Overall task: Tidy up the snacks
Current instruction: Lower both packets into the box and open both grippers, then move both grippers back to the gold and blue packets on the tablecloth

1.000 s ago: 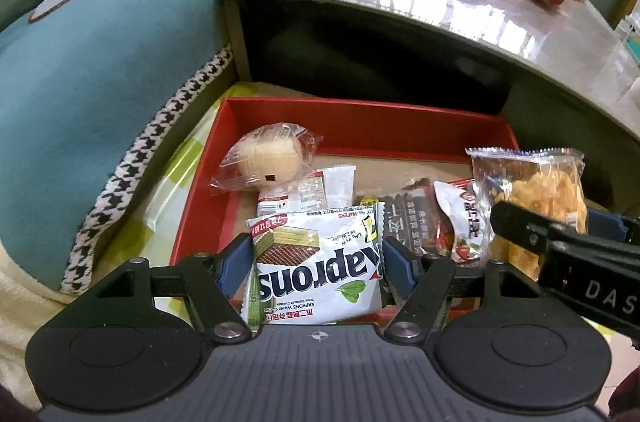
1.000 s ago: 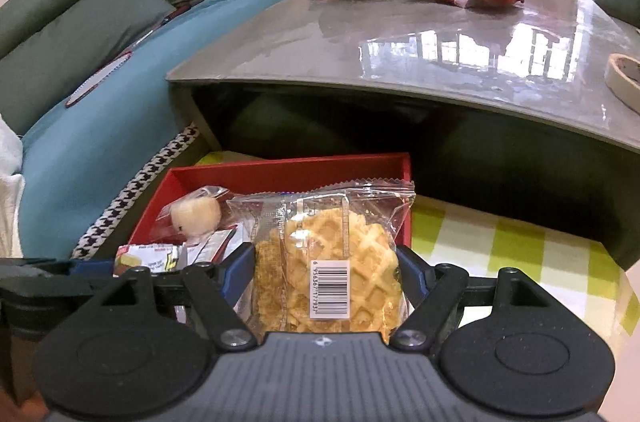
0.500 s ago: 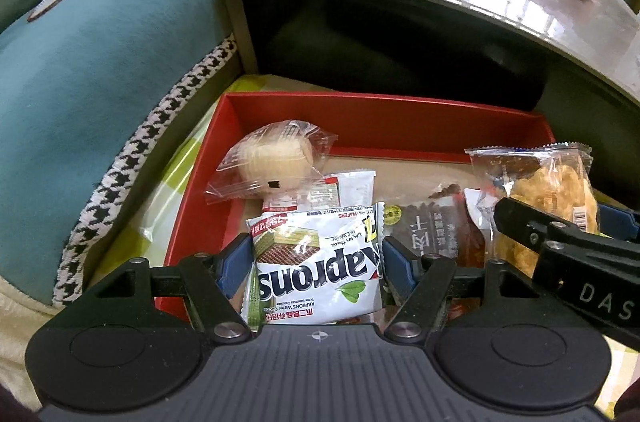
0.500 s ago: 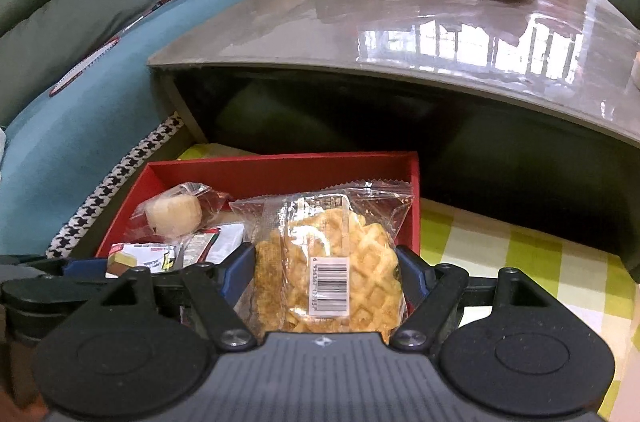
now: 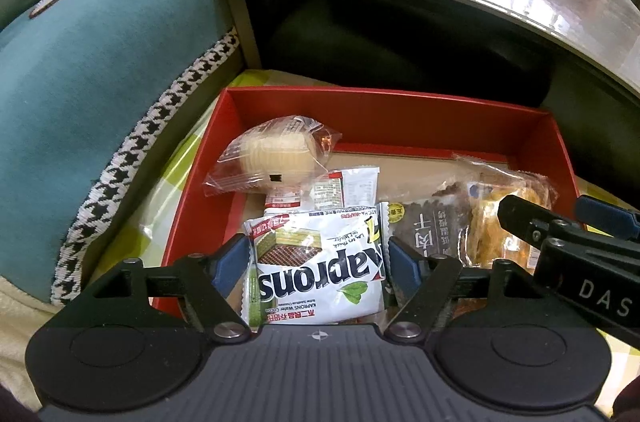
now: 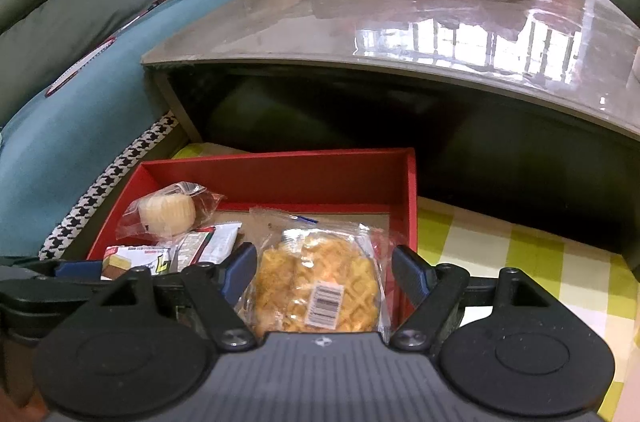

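Your left gripper (image 5: pixel 318 264) has just been opening its jaws, and the white Kaprons wafer pack (image 5: pixel 320 270) sits between them over the near edge of the red box (image 5: pixel 384 120). The blue pads now stand just off the pack's sides, so it looks let go rather than pinched.

Your right gripper (image 6: pixel 324 276) straddles the clear waffle packet (image 6: pixel 320 286). There is a visible gap between each pad and the wrapper, so the jaws are open around it and the packet lies in the box's near right corner, close to the right wall.

Inside the box, a wrapped round cake (image 5: pixel 276 152) leans against the left wall, with a dark packet (image 5: pixel 432 226) between your two grippers. The back half of the box floor is bare cardboard. The table top (image 6: pixel 400 18) overhangs just behind the box's far wall. To the right lies open checked cloth (image 6: pixel 520 254); to the left the teal sofa cover (image 5: pixel 100 62) presses close.
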{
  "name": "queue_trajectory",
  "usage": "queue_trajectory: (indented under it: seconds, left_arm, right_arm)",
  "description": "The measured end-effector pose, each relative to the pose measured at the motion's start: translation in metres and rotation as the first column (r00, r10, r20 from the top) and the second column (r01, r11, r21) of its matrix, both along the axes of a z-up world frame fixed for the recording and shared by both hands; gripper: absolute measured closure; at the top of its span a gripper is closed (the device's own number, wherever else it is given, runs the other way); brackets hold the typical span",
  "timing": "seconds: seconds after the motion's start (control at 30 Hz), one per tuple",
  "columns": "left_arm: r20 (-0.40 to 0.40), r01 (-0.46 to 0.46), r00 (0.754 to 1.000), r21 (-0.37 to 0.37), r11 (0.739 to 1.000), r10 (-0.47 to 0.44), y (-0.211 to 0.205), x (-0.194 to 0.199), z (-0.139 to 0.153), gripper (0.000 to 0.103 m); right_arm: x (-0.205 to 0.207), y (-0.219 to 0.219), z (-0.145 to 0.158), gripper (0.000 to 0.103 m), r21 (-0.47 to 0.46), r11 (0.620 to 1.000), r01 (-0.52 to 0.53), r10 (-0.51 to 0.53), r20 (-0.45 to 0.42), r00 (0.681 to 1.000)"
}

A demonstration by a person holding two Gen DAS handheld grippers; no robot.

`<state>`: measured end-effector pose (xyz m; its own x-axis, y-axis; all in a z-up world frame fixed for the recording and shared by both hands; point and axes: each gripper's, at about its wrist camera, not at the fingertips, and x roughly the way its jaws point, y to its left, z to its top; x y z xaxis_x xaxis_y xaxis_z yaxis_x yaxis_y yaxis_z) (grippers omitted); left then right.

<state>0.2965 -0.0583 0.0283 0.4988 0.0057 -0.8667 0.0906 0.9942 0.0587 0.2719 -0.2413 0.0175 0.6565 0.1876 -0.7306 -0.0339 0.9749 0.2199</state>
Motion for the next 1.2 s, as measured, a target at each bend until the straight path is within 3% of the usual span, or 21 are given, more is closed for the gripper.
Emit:
queue_trajectory:
  seconds: [0.8, 1.2]
  left_arm:
    - [0.041, -0.019, 0.999, -0.038, 0.999, 0.021, 0.007, -0.009, 0.019, 0.014]
    - [0.073, 0.0, 0.997, -0.039, 0.999, 0.003, 0.016, -0.036, 0.033, 0.014]
  right_arm:
    - [-0.012, 0.001, 0.016, 0.023, -0.014, 1.0, 0.013, -0.012, 0.039, 0.999]
    - [-0.042, 0.015, 0.035, 0.023, -0.113, 0.994, 0.0, 0.011, 0.101, 0.995]
